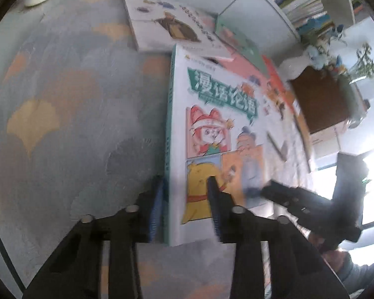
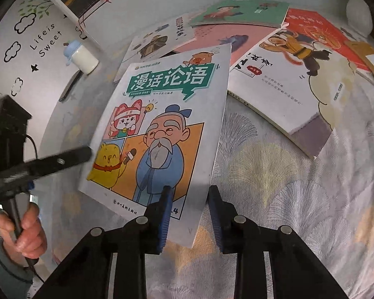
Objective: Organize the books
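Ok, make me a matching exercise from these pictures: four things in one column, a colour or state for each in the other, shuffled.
Things:
1. comic book
2. green book
3. bottle
4. red book

States:
A. lying on its side, blue cap
B. partly under a white book
C. gripped at both lower corners by the grippers
D. farthest back, on the pink cover

Pairs: 1-C, 2-D, 3-A, 4-B
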{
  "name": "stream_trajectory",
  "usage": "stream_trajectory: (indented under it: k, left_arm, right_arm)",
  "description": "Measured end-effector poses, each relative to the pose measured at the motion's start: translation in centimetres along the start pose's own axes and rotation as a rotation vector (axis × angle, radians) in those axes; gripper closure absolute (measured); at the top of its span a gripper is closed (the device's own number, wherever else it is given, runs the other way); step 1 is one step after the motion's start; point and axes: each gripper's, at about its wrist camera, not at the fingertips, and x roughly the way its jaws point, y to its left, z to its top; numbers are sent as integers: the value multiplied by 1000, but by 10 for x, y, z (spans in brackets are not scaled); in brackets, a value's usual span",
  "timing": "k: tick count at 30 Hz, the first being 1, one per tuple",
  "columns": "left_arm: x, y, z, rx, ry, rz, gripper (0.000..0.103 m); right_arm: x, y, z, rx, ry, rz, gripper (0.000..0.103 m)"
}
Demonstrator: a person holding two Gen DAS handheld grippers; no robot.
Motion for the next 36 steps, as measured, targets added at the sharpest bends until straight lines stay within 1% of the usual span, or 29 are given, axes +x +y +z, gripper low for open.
stream_trajectory:
  k: [2, 4, 6, 7, 9, 11, 12, 13, 15, 16, 17, 18, 19, 20, 21, 23, 24, 26, 28, 29, 31, 33, 34, 35, 36]
  left_arm:
    - [0, -4, 1, 21, 11, 27, 77]
    - [1, -12, 1, 59, 34, 91, 79]
    - [0, -19, -1, 98, 53, 155, 77]
    - [2, -22, -4, 117, 71, 172, 77]
    - [2, -21, -8, 126, 84, 159, 76]
    - [2, -19, -5, 97, 82, 136, 76]
    - [-1, -15, -4, 65, 80, 112, 76]
    - [-7, -11, -3, 22, 66, 66, 76]
    - [-34, -7, -2, -37, -22, -125, 76]
    - [-44, -7, -1, -46, -48, -196, 76]
    - [-48, -10, 0, -39, -54, -223, 76]
    - [-47, -12, 1, -22, -51, -209, 76]
    - [-42, -13, 1, -6, -44, -175, 76]
    - [-32, -10, 1, -9, -25, -134, 76]
    - [-25, -6, 0, -28, -15, -126, 76]
    - [-7, 5, -2, -90, 27, -182, 80]
    - [1, 5, -3, -101, 43, -189, 80]
    - [12, 0, -5, -83, 58, -157, 80]
    - [11, -1, -2, -89, 48, -168, 85]
    - [9, -2, 1, -106, 34, -199, 89]
    - [2, -4, 9, -133, 10, -274, 91]
    - [-6, -5, 15, -153, -2, -341, 92]
    - [-8, -5, 18, -173, 1, -387, 92]
    - [-7, -6, 19, -192, 7, -422, 92]
    - [-6, -5, 20, -215, 13, -449, 91]
  right_arm:
    - [0, 0, 0, 6, -7, -3, 74]
    - [1, 3, 0, 7, -12, -12, 74]
    - [1, 5, 0, 7, -5, -29, 74]
    - [-1, 7, -1, 4, -1, -41, 74]
    - [-1, 10, -6, -14, -1, -50, 74]
    - [-1, 15, -11, -48, -4, -59, 72]
    - [-1, 16, -12, -56, -6, -60, 72]
    - [-1, 16, -13, -56, -10, -61, 71]
    - [0, 10, -14, -34, -18, -40, 71]
    - [0, 7, -14, -18, -20, -23, 71]
    - [-1, 2, -13, -3, -21, 0, 71]
    - [-1, 0, -13, 6, -23, 14, 71]
    - [-1, -1, -13, 12, -23, 23, 71]
    - [-1, -1, -13, 14, -23, 24, 71]
    - [-2, 0, -14, 10, -24, 21, 71]
    - [-2, 2, -14, -1, -25, 13, 71]
    - [-2, 3, -14, -6, -24, 10, 71]
    - [-3, 4, -14, -10, -26, 8, 70]
    - [-3, 4, -14, -5, -28, 14, 69]
    - [-4, 3, -13, 3, -25, 21, 69]
    - [-5, -2, -10, 31, -2, 53, 69]
    - [-7, -15, -6, 100, 39, 140, 65]
    - [-8, -23, -6, 143, 52, 199, 63]
    - [-9, -32, -7, 197, 58, 274, 54]
    - [-9, -38, -9, 239, 58, 331, 43]
